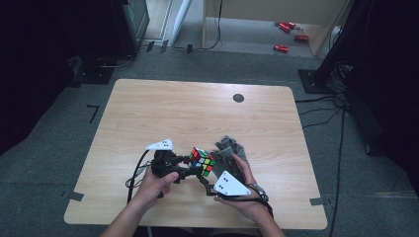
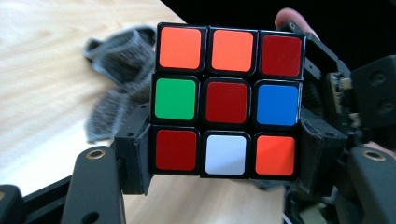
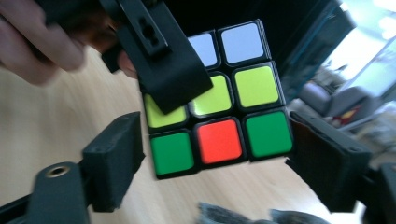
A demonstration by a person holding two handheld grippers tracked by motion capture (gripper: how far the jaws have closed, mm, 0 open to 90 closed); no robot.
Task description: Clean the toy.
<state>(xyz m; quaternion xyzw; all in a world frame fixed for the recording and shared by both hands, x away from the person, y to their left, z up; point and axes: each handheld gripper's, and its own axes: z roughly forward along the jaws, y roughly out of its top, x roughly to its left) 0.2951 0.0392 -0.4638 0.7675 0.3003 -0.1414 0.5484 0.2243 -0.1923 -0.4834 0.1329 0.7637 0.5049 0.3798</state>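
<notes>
A scrambled Rubik's cube [image 1: 202,161] hangs above the table's front middle, between both grippers. My left gripper [image 1: 189,167] comes in from the left. In the left gripper view its pads [image 2: 135,158] press both sides of the bottom row of the cube [image 2: 227,100], so that gripper [image 2: 226,156] is shut on it. My right gripper [image 1: 207,174], under its grey plate, reaches up from the right. In the right gripper view its jaws [image 3: 217,142] flank the bottom row of the cube [image 3: 219,140], with a thin gap at the left pad [image 3: 116,158]. The left gripper's jaw crosses that face.
A crumpled grey cloth [image 1: 230,147] lies on the wooden table [image 1: 197,113] just behind the cube, the same cloth [image 2: 119,74] showing beyond it. A black round mark [image 1: 238,98] sits at the back right. Red objects [image 1: 287,29] and cables lie on the floor.
</notes>
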